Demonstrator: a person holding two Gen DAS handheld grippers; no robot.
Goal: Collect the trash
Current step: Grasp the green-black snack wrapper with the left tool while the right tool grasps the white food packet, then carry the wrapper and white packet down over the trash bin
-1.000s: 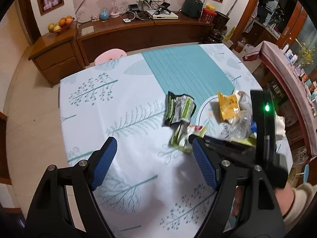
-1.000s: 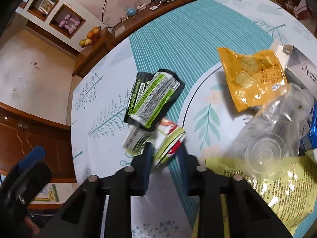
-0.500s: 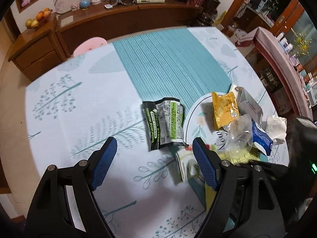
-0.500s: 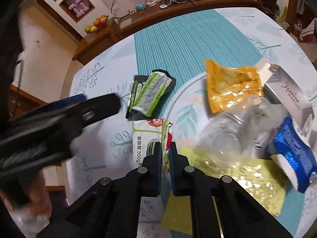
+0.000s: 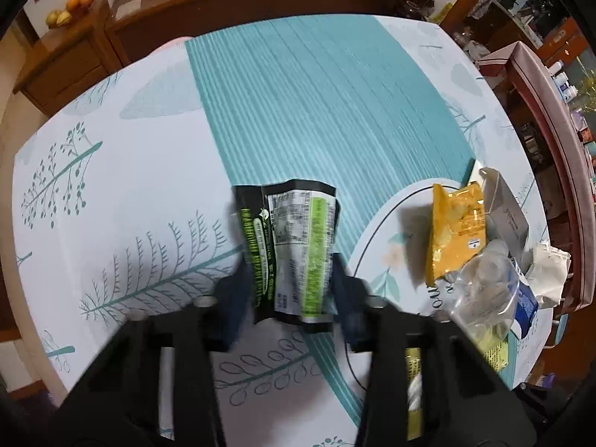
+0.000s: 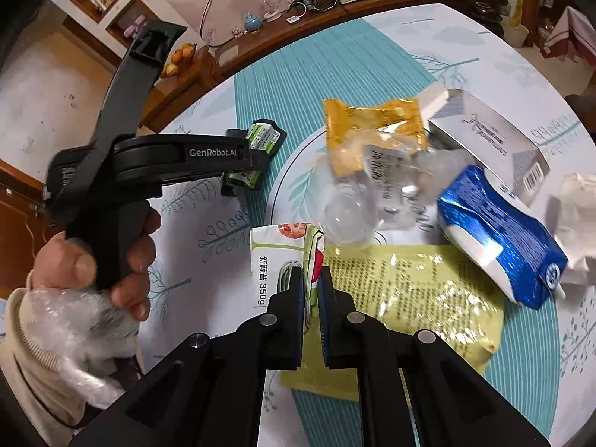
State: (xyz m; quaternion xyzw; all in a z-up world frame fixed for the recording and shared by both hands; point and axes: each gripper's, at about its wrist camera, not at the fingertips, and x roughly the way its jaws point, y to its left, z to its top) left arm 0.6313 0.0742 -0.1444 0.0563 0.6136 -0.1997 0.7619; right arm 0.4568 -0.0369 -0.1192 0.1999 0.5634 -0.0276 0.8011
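While the left claw (image 5: 290, 294) straddles the near end of a black-and-green wrapper (image 5: 288, 238) lying flat on the table (image 5: 130, 186), its blue-padded fingers (image 5: 232, 298) sit just outside the wrapper's two long edges, partly open, and motion blur makes it hard to tell whether they touch the packet. Seen from the right wrist, the same claw (image 6: 257, 152) reaches in from the left over the wrapper (image 6: 260, 138), gripped by a hand (image 6: 111, 260) that also clutches crumpled clear plastic (image 6: 74, 320). The right claw (image 6: 311, 298) is nearly closed, pinching the near edge of a white-and-green packet (image 6: 275, 253) printed with "350g", which stands on edge between the fingers. Just beyond it lie a yellow-green printed sheet (image 6: 409, 290), a clear plastic cup (image 6: 350, 212), an orange snack bag (image 6: 372, 130), a crushed blue-and-white carton (image 6: 499, 242), a grey box (image 6: 491, 138) and a crumpled white tissue (image 6: 577, 201), all clustered on the right part of the table. A wooden sideboard (image 5: 186, 11) runs behind the table, with a bowl of fruit (image 5: 74, 7) on its left end.
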